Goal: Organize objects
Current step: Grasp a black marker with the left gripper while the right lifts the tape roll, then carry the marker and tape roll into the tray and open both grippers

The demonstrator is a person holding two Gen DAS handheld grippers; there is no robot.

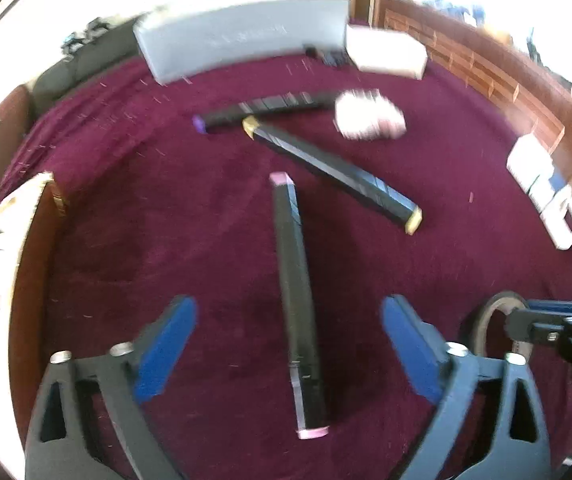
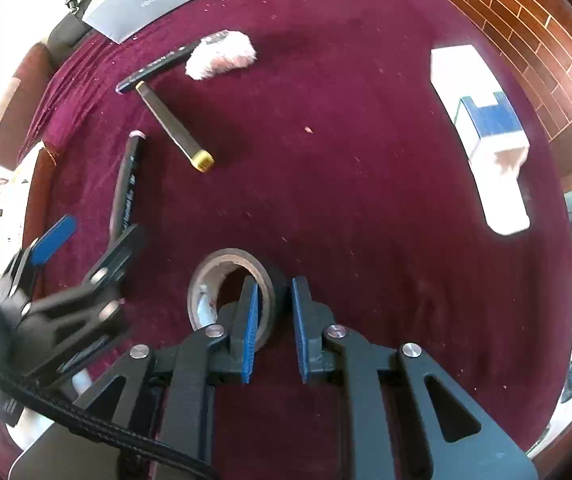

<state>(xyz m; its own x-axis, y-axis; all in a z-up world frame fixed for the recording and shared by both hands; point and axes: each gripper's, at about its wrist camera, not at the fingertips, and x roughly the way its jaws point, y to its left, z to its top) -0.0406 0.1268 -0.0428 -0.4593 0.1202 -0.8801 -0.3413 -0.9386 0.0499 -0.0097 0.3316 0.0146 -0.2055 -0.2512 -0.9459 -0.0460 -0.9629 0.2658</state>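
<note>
Left gripper over a marker, right gripper on a tape roll.

Left wrist view: the left gripper stands wide, its blue pads straddling the pink-capped black marker that lies on the maroon carpet running from six toward twelve o'clock; a yellow-capped black marker lies at one o'clock. Centre the pads on the barrel before squeezing.
Right wrist view: the right gripper is narrowed on the wall of the dark tape roll, one pad inside the core. Lift straight so it cannot twist free.

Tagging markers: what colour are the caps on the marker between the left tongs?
Pink caps on the marker, clearest in the left wrist view.
</note>
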